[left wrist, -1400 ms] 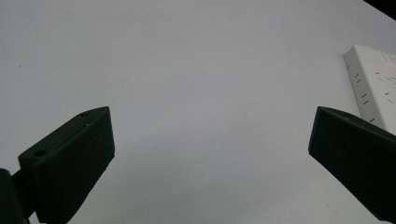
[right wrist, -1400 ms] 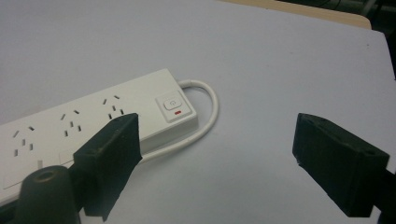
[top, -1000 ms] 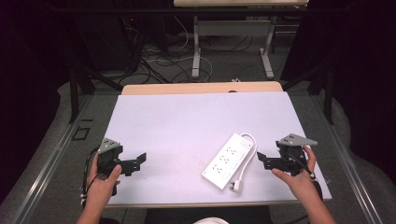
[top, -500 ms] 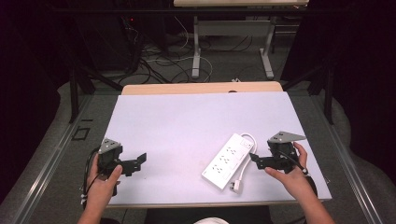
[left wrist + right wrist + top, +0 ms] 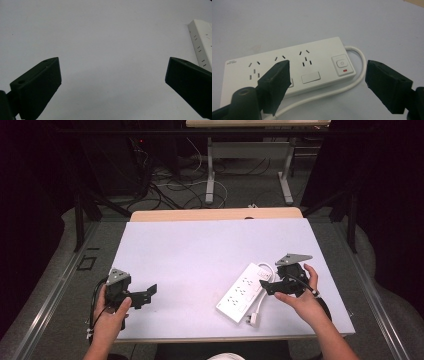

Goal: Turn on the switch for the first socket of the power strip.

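Note:
A white power strip (image 5: pixel 244 292) lies slanted on the white table (image 5: pixel 200 250), right of centre, with its white cable (image 5: pixel 267 269) looped at the far end and its plug (image 5: pixel 254 319) near the front edge. My right gripper (image 5: pixel 265 288) hovers at the strip's right side, open and holding nothing. In the right gripper view the strip (image 5: pixel 312 62) lies across the gap between the jaws (image 5: pixel 327 65), its power button (image 5: pixel 340 63) and cable (image 5: pixel 359 65) toward the right. My left gripper (image 5: pixel 146 294) is open at the front left, far from the strip (image 5: pixel 202 42).
A wooden strip (image 5: pixel 215 214) borders the table's far edge. Beyond it are the legs of another table (image 5: pixel 210 165) and loose cables on the floor (image 5: pixel 170 185). Bare tabletop stretches between the two grippers and toward the back.
My right gripper has moved left, from the table's right edge to the power strip's side. The left gripper and the strip have stayed put.

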The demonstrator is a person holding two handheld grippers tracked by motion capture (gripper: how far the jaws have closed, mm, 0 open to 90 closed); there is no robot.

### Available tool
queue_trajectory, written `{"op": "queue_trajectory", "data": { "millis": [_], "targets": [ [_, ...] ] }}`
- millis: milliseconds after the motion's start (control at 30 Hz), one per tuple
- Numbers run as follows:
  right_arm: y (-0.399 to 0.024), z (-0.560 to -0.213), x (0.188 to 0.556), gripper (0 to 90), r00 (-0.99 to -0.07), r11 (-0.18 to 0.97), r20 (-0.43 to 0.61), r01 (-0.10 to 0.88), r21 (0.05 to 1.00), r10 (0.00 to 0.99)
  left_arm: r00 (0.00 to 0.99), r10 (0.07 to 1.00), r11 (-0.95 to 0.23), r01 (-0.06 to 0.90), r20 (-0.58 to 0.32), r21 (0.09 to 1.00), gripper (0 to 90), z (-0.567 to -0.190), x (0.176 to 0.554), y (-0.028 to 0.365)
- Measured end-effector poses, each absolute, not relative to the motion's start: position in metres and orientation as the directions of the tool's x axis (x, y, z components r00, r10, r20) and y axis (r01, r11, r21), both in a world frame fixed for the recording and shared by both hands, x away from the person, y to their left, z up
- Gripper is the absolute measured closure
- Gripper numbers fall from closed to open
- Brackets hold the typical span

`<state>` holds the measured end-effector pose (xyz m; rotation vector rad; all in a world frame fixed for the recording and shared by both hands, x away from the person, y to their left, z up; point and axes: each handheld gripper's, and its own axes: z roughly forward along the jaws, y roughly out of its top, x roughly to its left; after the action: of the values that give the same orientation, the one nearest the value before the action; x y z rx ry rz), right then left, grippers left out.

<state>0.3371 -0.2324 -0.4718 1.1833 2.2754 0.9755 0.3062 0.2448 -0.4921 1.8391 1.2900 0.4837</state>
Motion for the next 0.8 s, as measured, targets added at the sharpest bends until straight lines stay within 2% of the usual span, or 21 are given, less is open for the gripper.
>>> {"op": "queue_trajectory", "data": {
  "millis": [433,800],
  "targets": [
    [-0.217,-0.466,0.357,28.9,-0.557,0.398,-0.029,0.556,0.73,0.83,0.402,0.906,-0.146,0.597,-0.137,0.789,0.4,-0.492,0.306,0.244],
    [-0.208,-0.472,0.367,30.0,-0.554,0.386,-0.01,0.567,0.728,0.832,0.398,0.908,-0.146,0.593,-0.131,0.792,0.4,-0.493,0.306,0.245]
  ]
}}
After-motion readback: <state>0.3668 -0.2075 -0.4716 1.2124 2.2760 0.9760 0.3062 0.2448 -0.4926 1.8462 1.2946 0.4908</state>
